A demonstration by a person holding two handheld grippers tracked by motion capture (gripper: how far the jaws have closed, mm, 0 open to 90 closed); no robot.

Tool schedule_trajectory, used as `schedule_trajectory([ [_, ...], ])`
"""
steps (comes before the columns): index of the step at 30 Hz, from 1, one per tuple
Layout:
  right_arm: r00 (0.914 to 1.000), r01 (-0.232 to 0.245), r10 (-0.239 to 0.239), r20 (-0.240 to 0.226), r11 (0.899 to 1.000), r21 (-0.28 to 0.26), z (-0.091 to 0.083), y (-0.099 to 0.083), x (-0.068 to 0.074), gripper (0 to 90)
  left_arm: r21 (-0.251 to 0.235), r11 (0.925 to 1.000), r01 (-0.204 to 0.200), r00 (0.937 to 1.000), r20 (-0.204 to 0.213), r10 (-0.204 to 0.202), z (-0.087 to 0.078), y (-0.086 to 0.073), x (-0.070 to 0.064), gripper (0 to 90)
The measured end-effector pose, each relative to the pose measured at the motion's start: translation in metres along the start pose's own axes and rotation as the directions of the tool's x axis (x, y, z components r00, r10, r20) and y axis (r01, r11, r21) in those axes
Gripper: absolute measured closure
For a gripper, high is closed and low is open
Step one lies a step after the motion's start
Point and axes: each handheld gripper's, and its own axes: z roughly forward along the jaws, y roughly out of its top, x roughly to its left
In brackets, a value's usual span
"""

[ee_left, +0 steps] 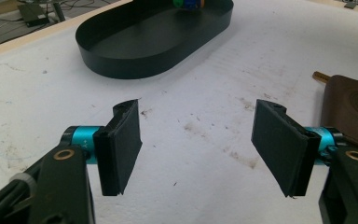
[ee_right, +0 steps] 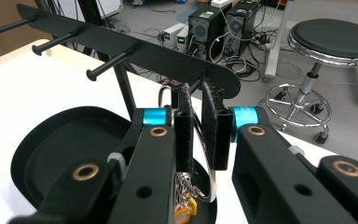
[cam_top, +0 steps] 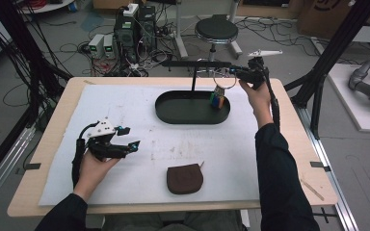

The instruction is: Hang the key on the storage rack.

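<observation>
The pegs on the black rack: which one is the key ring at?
The ring, held by the right gripper, is at the rightmost peg in the right gripper view. The other three pegs stand bare to its left.

A lab: computer towers (cam_top: 134,26), tangled floor cables (cam_top: 72,48), black frame struts (cam_top: 339,43), a stool (cam_top: 216,30)
</observation>
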Motion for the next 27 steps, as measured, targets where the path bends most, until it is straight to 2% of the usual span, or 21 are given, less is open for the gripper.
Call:
schedule_trajectory([
  [5, 0.9992, 0.016, -0.016, 0.035, 1.0, 0.006, 0.0007, 0.0003, 0.0013, 82.3, -0.002, 1.0, 0.005, 1.0, 0.0, -0.005, -0.0001, -0.0003, -0.0001, 32.7],
  [12, 0.9965, 0.008, -0.008, 0.084, 1.0, 0.005, 0.0028, -0.0001, 0.003, 79.9, -0.002, 1.0, 0.005, 1.0, 0.0, -0.005, 0.0001, -0.0005, -0.0001, 32.7],
  [14, 0.9966, 0.008, -0.009, 0.082, 1.0, 0.005, 0.003, -0.0003, 0.0029, 79.2, -0.001, 1.0, 0.004, 1.0, 0.0, -0.004, 0.0001, -0.0006, -0.0001, 32.7],
  [18, 0.9942, 0.007, -0.008, 0.107, 1.0, 0.01, 0.0038, -0.0007, 0.0031, 76.0, -0.002, 1.0, 0.007, 1.0, 0.0, -0.007, 0.0, -0.0008, -0.0002, 32.7],
  [27, 0.9929, 0.005, -0.006, 0.118, 1.0, 0.01, 0.0015, -0.0009, 0.003, 71.3, -0.001, 1.0, 0.004, 1.0, -0.001, -0.004, -0.0005, -0.0007, -0.0002, 32.7],
])
